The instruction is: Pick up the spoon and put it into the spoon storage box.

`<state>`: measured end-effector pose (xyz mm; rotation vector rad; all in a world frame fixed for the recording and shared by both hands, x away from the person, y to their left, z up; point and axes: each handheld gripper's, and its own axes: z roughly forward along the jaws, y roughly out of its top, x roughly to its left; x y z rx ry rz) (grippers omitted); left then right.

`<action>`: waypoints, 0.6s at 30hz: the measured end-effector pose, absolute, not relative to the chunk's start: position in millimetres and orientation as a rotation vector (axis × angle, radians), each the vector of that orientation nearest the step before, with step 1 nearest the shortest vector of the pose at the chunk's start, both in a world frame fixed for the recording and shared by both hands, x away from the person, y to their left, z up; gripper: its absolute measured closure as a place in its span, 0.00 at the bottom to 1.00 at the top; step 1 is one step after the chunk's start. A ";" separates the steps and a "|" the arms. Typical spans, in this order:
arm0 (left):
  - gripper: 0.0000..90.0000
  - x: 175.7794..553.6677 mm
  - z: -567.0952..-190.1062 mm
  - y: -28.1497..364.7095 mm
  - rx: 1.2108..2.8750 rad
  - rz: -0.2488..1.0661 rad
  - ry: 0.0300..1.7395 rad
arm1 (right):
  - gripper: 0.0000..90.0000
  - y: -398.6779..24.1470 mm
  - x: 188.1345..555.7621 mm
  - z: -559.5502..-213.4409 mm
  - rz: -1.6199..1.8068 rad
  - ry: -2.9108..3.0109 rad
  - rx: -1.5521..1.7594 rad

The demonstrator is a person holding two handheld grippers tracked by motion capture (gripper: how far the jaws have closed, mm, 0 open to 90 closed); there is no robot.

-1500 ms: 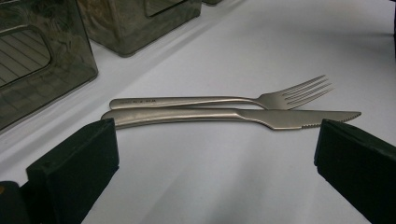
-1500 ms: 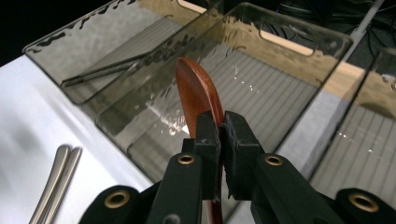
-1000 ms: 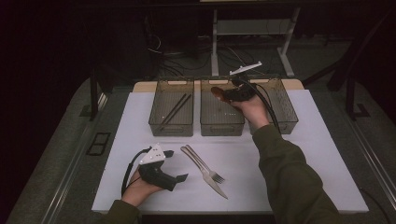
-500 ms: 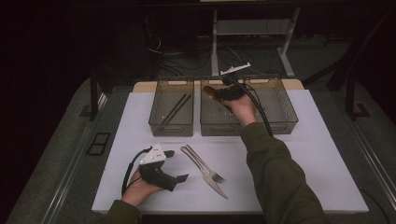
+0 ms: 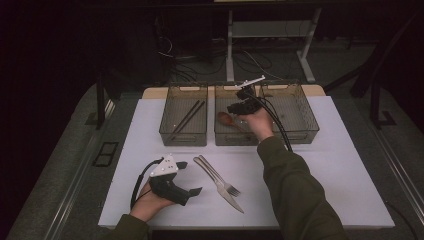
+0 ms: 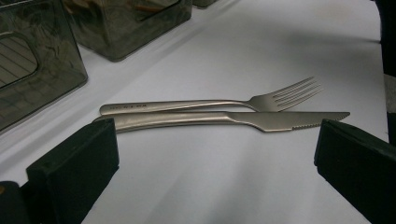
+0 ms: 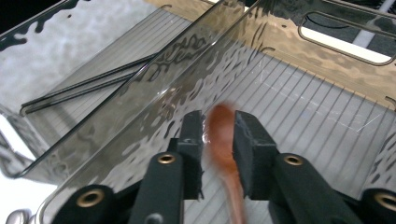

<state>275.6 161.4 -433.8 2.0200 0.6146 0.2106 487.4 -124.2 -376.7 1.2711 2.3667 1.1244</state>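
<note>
Jaws of the right gripper have just been opening: the reddish-brown wooden spoon sits blurred in the gap between them, pads slightly off it, so released. High view puts the right gripper over the middle smoked-plastic bin, spoon inside that bin. Left smoked-plastic bin holds a pair of dark chopsticks; right smoked-plastic bin stands beside the middle one. Left gripper rests on the white bench, jaws spread wide with nothing between the pads. Just beyond them a steel fork and steel knife lie side by side, touching.
</note>
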 end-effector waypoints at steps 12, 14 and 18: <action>0.00 275.5 -433.8 162.3 2.038 0.214 0.613 | 0.56 -149.9 459.9 -362.6 1.239 2.379 1.204; 0.00 275.5 -434.2 162.1 2.037 0.212 0.614 | 0.53 -153.7 454.8 -360.7 1.250 2.384 1.198; 0.00 275.4 -434.2 162.0 2.040 0.207 0.612 | 0.48 -163.9 441.9 -357.5 1.299 2.386 1.154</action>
